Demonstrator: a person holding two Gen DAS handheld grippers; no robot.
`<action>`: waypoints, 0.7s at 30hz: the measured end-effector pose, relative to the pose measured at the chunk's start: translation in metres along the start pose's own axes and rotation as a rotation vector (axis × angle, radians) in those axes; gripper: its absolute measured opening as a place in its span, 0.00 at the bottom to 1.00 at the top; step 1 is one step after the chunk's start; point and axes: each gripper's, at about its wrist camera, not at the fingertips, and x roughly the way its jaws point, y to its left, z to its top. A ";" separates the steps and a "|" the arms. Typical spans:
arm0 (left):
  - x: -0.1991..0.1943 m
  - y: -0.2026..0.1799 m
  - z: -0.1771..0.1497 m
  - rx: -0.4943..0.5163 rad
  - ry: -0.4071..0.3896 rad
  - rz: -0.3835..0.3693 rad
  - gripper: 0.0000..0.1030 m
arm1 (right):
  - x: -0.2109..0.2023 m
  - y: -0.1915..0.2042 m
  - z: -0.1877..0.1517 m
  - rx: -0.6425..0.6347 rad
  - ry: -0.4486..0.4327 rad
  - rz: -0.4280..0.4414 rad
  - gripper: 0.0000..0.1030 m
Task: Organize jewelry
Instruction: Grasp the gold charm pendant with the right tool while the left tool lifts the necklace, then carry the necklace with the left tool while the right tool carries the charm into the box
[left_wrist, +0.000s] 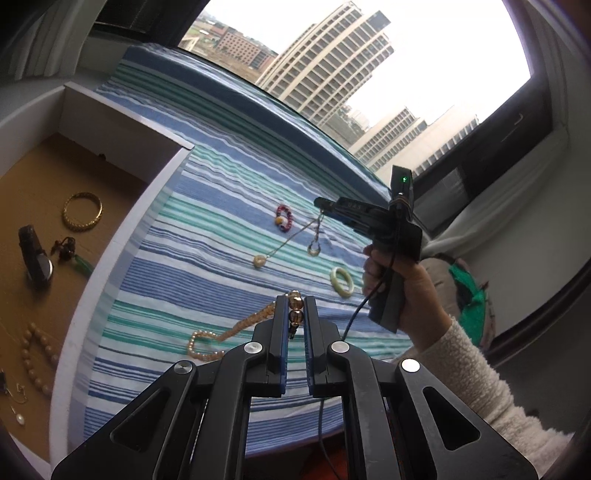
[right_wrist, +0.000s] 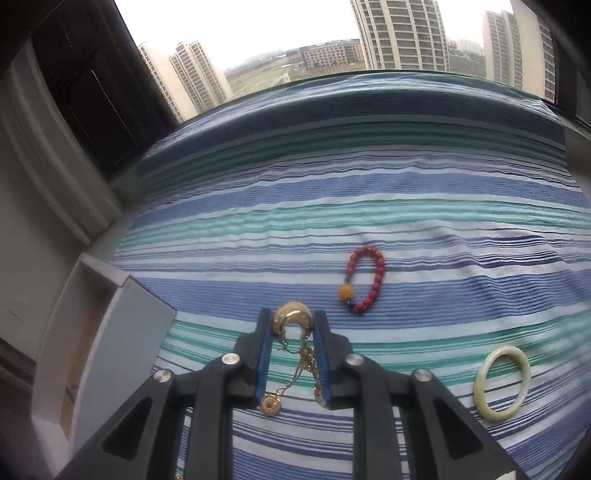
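Note:
In the left wrist view my left gripper (left_wrist: 295, 302) is shut on two amber beads at the end of a pale bead necklace (left_wrist: 210, 341). The rest of that strand trails left onto the striped cloth (left_wrist: 221, 236). A hand holds my right gripper (left_wrist: 320, 203) above the cloth, and a gold chain necklace (left_wrist: 288, 242) hangs from its tip. In the right wrist view the right gripper (right_wrist: 293, 314) is shut on the necklace's gold crescent piece (right_wrist: 291, 318). The chain and a round gold pendant (right_wrist: 270, 405) dangle between the fingers.
A red bead bracelet (right_wrist: 364, 280) and a pale jade bangle (right_wrist: 502, 384) lie on the cloth. A white box (left_wrist: 122, 229) with a brown floor stands at the left. It holds a gold bangle (left_wrist: 82, 211), a watch (left_wrist: 35, 258), a bead string (left_wrist: 37, 354) and small pieces.

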 end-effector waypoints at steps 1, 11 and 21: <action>-0.006 -0.004 0.002 -0.005 -0.007 -0.012 0.05 | -0.011 0.005 0.000 -0.014 -0.007 0.018 0.21; -0.104 -0.029 0.033 -0.046 -0.173 -0.082 0.05 | -0.097 0.086 0.011 -0.196 -0.081 0.177 0.21; -0.175 0.004 0.041 -0.062 -0.284 0.070 0.05 | -0.139 0.207 0.009 -0.350 -0.097 0.405 0.21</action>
